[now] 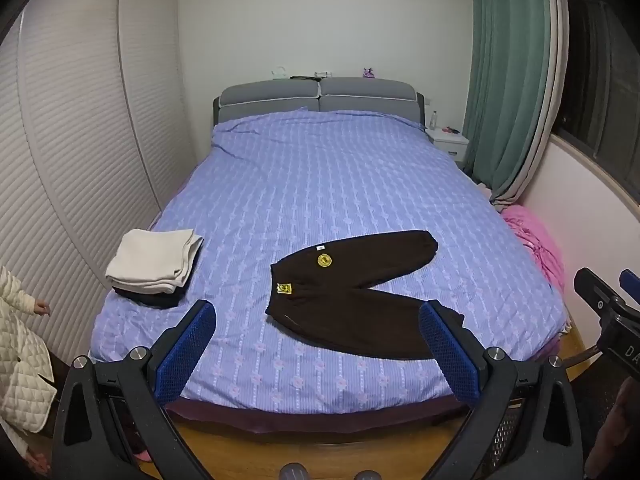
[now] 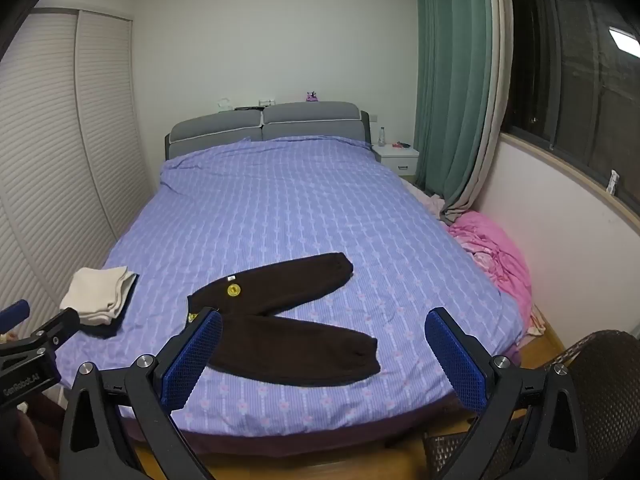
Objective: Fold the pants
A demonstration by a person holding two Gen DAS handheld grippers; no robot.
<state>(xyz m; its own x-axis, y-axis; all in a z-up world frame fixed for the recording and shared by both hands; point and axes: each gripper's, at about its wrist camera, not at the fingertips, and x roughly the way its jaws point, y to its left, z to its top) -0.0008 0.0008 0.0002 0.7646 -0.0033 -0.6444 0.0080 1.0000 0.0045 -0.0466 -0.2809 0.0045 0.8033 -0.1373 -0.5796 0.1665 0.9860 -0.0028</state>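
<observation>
Dark brown pants lie flat on the purple bed, legs spread in a V to the right, waistband at the left with yellow patches. They also show in the right wrist view. My left gripper is open and empty, held above the bed's foot end, short of the pants. My right gripper is open and empty, also above the foot end. The right gripper's body shows at the left wrist view's right edge.
A folded stack of cream and dark clothes lies at the bed's left front corner. A person in a white quilted jacket stands left. Pink bedding is heaped right of the bed. A wicker chair stands at right.
</observation>
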